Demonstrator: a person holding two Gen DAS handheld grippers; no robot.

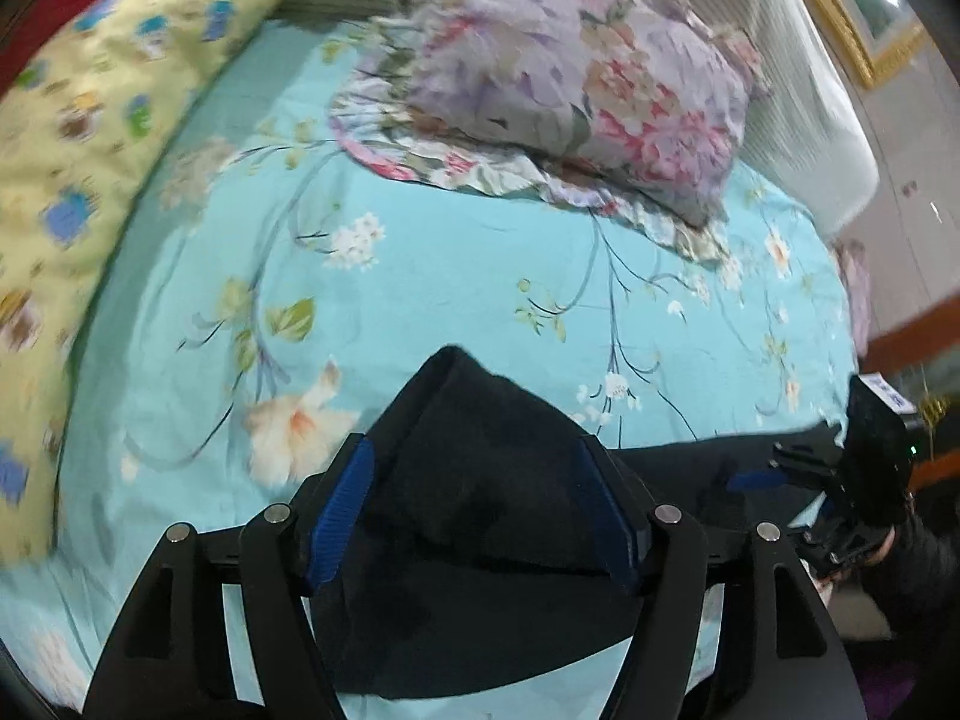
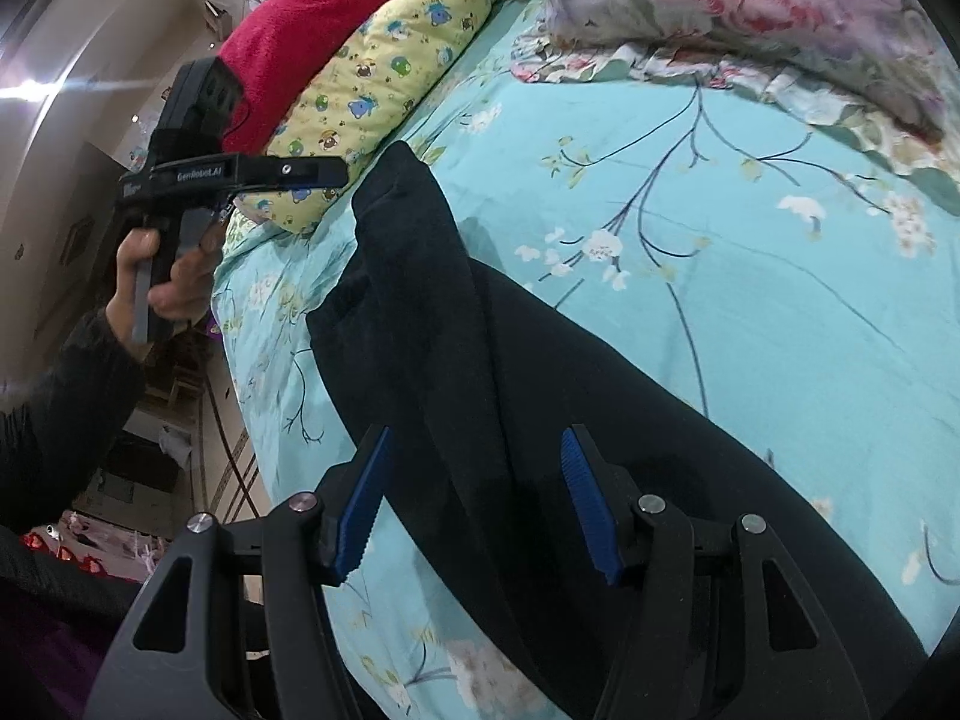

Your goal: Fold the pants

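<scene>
Bed surface, turquoise floral sheet point(image 2: 750, 312) spread across it, fills most of both views. Black pants point(image 2: 456, 360) lie on the near part of the sheet in a long band; in the right wrist view they run from a raised corner at the far left, close to the yellow pillow, toward the near right, with a lengthwise fold ridge along them.

Left gripper point(image 1: 477, 510): jaws wide, blue pads on either side of a peaked corner of the pants point(image 1: 480, 480); cloth between the fingers, pads not pressing it. From the right wrist view the same left gripper point(image 2: 336, 171) is seen side-on at the far left, above the bed edge, held by a hand point(image 2: 174, 276) in a dark sleeve.

Right gripper point(image 2: 477, 504): jaws apart, about half wide, pants cloth between the pads, no pinch visible. Left wrist view shows the right gripper point(image 1: 756, 477) at the right edge, low over the pants.

Yellow cartoon-print pillow point(image 2: 390, 78) along the left side of the bed, red blanket point(image 2: 312, 24) beyond it. Floral purple-pink pillow point(image 1: 588, 84) at the far end. Framed picture point(image 1: 852, 18) on the wall at the far right.
</scene>
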